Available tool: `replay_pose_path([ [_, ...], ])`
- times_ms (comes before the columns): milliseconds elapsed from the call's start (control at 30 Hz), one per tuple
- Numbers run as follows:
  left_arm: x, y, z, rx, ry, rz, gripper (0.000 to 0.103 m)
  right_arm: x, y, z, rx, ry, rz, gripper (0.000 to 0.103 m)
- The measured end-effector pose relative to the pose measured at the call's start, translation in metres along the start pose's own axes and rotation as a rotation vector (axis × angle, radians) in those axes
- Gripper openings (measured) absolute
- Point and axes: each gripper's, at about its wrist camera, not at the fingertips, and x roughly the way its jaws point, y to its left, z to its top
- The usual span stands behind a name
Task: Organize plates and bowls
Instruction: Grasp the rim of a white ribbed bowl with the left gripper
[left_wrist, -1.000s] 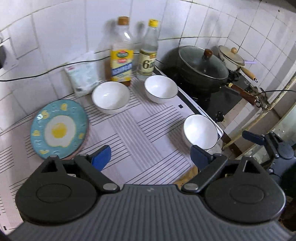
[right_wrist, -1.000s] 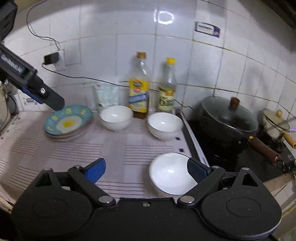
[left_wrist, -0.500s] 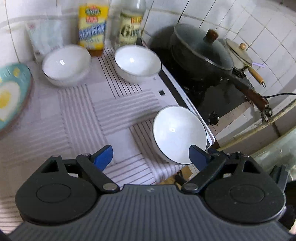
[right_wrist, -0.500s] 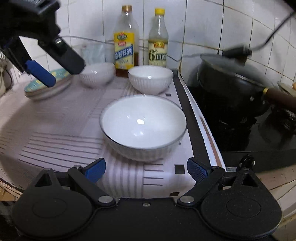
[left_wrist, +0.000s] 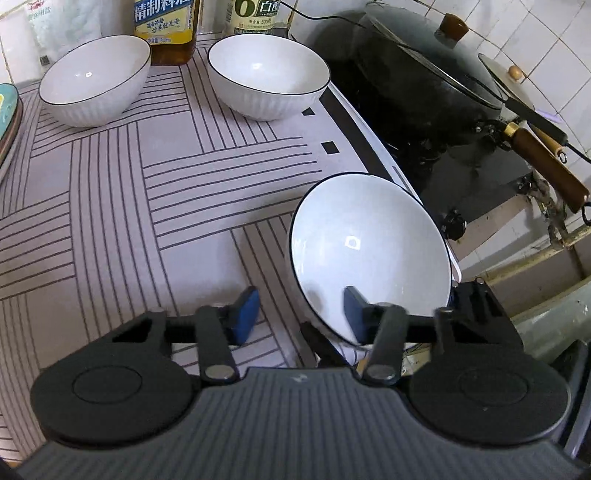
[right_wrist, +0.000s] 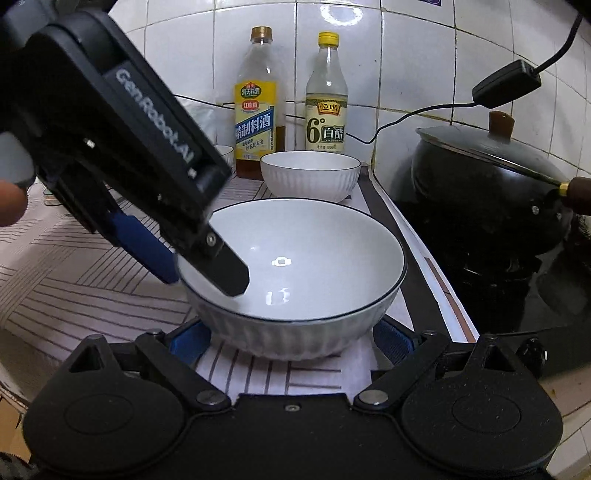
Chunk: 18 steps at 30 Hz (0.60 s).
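Nearest bowl (left_wrist: 369, 243) sits on the counter (left_wrist: 110, 192) at 3 o'clock; two bowls (left_wrist: 94, 79) (left_wrist: 267, 77) at 12, bottles (right_wrist: 258, 99) behind.

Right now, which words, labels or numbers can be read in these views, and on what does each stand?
"GenRobot.AI": side of the left gripper.
"精制料酒": blue band on the brown-capped bottle; its upper label text is too small to read.
"恒顺", "6°", "白醋": label of the yellow-capped bottle.
The small print on both labels and the packet is blurred.

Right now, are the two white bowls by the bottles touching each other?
Apart. The left wrist view shows bare striped mat between the left back bowl and the right back bowl.
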Motion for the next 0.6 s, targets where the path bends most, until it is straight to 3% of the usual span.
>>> replay_pose_path([
  [133, 0.005, 0.002, 0.002, -0.026, 0.01, -0.026, 0.021, 0.004, -0.002, 0.002, -0.006, -0.01, 0.025, 0.094],
  [367, 0.001, 0.0, -0.002, -0.013, 0.003, -0.008, 0.02, 0.004, 0.001, 0.004, 0.0, 0.0, 0.034, 0.094],
  [600, -0.028, 0.011, -0.01, -0.005, -0.026, 0.029, 0.02, -0.001, 0.02, 0.016, -0.024, -0.012, 0.067, 0.094],
])
